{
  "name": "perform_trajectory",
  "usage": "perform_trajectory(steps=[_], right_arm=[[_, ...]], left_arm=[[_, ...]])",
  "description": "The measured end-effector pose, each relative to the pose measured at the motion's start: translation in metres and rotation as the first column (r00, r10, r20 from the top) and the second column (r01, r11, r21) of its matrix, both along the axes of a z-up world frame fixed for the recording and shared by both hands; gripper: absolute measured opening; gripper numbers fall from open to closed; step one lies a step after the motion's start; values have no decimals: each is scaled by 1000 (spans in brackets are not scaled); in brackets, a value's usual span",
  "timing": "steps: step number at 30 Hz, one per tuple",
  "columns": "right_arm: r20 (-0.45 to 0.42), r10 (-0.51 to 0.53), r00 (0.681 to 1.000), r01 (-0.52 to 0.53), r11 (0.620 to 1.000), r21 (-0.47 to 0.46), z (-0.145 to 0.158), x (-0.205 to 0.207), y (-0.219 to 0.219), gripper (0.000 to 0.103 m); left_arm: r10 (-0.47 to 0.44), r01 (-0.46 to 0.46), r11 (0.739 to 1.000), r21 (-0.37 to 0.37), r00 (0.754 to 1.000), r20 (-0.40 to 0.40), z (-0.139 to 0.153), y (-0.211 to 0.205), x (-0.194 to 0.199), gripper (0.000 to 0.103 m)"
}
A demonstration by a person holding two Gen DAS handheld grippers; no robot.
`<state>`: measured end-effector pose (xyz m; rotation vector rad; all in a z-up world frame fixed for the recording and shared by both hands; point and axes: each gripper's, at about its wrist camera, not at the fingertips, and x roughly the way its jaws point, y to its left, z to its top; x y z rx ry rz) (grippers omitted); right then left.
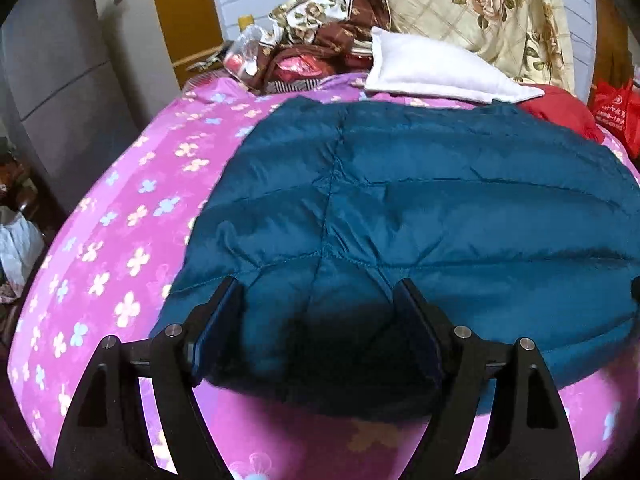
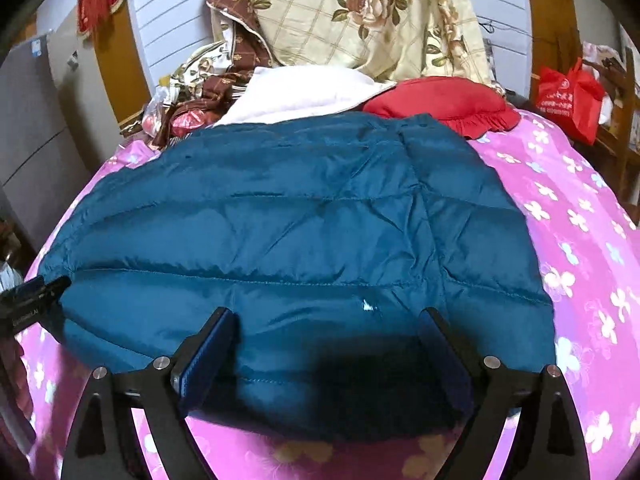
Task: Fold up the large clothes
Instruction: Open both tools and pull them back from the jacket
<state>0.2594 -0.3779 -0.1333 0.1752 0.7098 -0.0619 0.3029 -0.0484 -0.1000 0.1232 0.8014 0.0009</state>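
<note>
A teal quilted down jacket [image 1: 420, 208] lies spread flat on a pink flowered bedsheet [image 1: 120, 220]; it also shows in the right wrist view [image 2: 300, 232]. My left gripper [image 1: 318, 292] is open and hovers over the jacket's near left part, its fingers apart over the fabric. My right gripper [image 2: 326, 320] is open over the jacket's near right part, close to the hem. The left gripper's tip [image 2: 34, 296] shows at the left edge of the right wrist view. Neither gripper holds the fabric.
A white pillow [image 1: 432, 68], a red cushion [image 2: 444, 104] and a heap of flowered bedding [image 1: 472, 8] lie at the head of the bed. A grey fridge [image 1: 48, 92] stands left; a red bag [image 2: 568, 96] hangs right.
</note>
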Motion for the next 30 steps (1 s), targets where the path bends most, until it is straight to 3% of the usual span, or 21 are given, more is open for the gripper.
perform_trajectory(steps=[4,7,10,18,30], right_arm=[[11,21,1000,-21,1000,-2,7,-18,5,91],[-24,24,999,-25,999,-36,2,-31,11,91],[-16,34,999,-34,999,-15,5,-57,14,91],[-23,42,999,-44,997,-62,5,-116,38,91],[6,38,999,-37,996,-79,12,-194,73,91]], left_arm=[[-14,14,1000,1,1000,21,6,-1,-19,79],[-24,25,1000,18,999,-34,1,-2,-27,79],[-26,26,1000,-11,999,-35,9,2,-48,79],[15,-23,997,75,994,108,32,2,-124,79],[5,-9,1000,17,979,204,63,-2,-213,81]])
